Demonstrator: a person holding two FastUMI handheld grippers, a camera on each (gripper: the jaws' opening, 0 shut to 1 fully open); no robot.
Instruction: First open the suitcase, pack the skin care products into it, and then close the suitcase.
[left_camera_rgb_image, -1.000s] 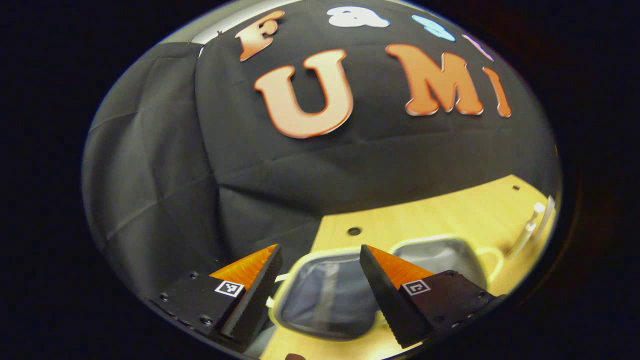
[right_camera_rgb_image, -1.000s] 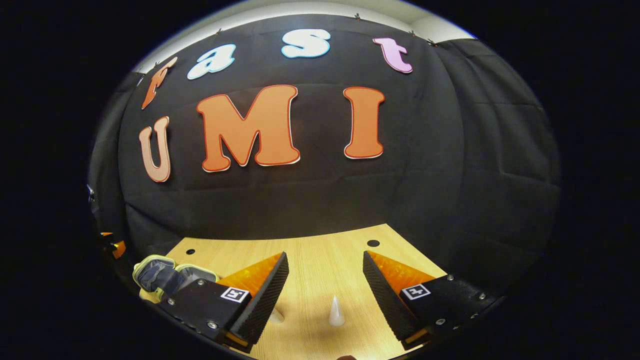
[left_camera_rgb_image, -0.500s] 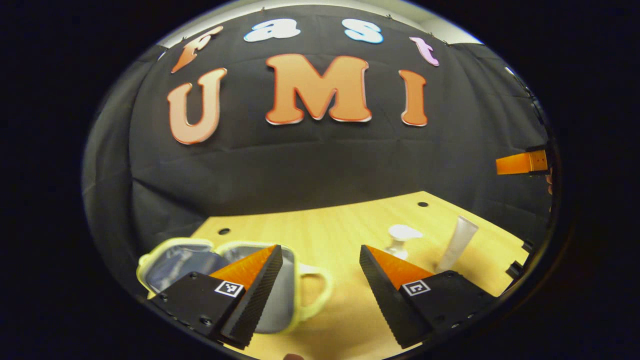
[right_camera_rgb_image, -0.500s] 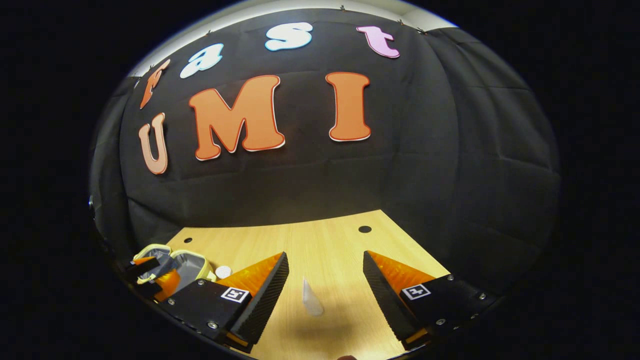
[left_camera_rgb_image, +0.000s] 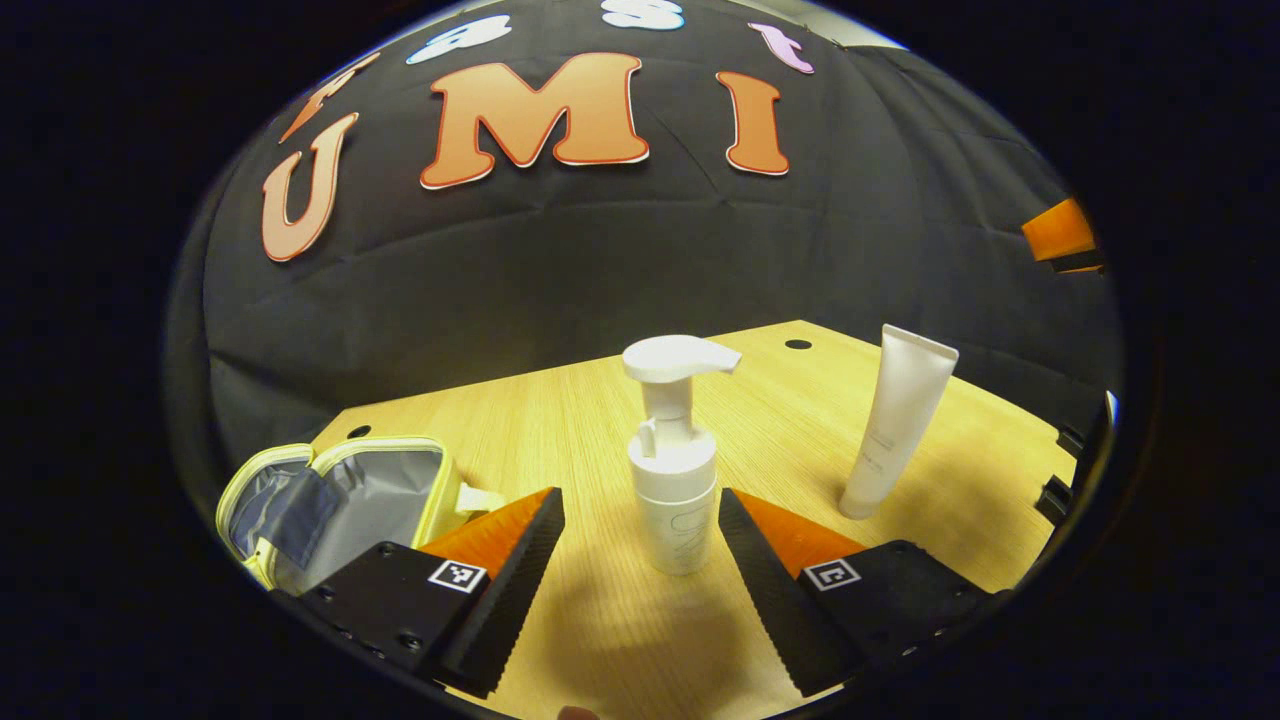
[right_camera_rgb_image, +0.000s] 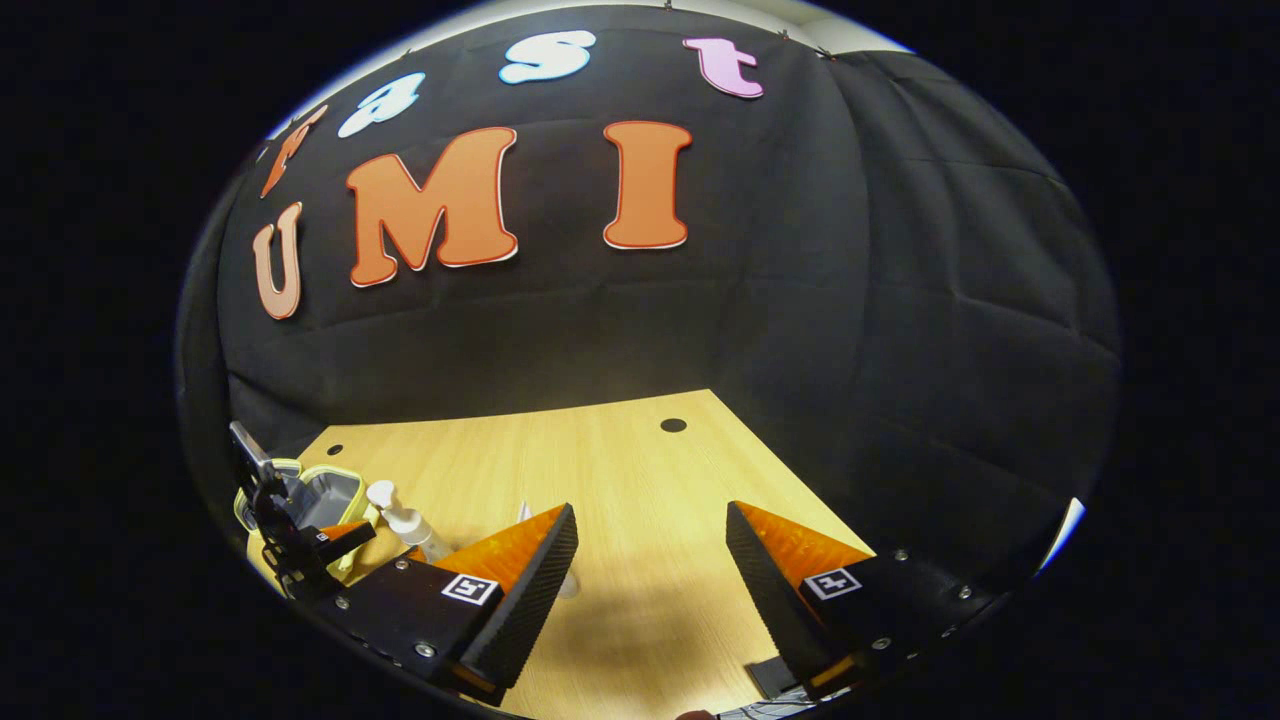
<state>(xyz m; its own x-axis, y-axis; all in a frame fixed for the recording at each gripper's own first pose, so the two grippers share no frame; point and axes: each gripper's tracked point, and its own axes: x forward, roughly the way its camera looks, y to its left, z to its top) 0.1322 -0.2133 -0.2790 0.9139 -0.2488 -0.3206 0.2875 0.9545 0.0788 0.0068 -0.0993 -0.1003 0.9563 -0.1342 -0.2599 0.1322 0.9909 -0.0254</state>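
The tabletop (left_camera_rgb_image: 560, 420) carries the open suitcase (left_camera_rgb_image: 340, 495) at its left edge. The left gripper (left_camera_rgb_image: 640, 560) has swung from it toward the pump bottle (left_camera_rgb_image: 672, 470), jaws apart; packing probably begins. The right gripper (right_camera_rgb_image: 650, 575) hovers, jaws apart.

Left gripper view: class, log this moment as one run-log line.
left gripper: open, pump bottle upright between fingers, untouched | suitcase: open, left | tube: standing on table | right gripper: open
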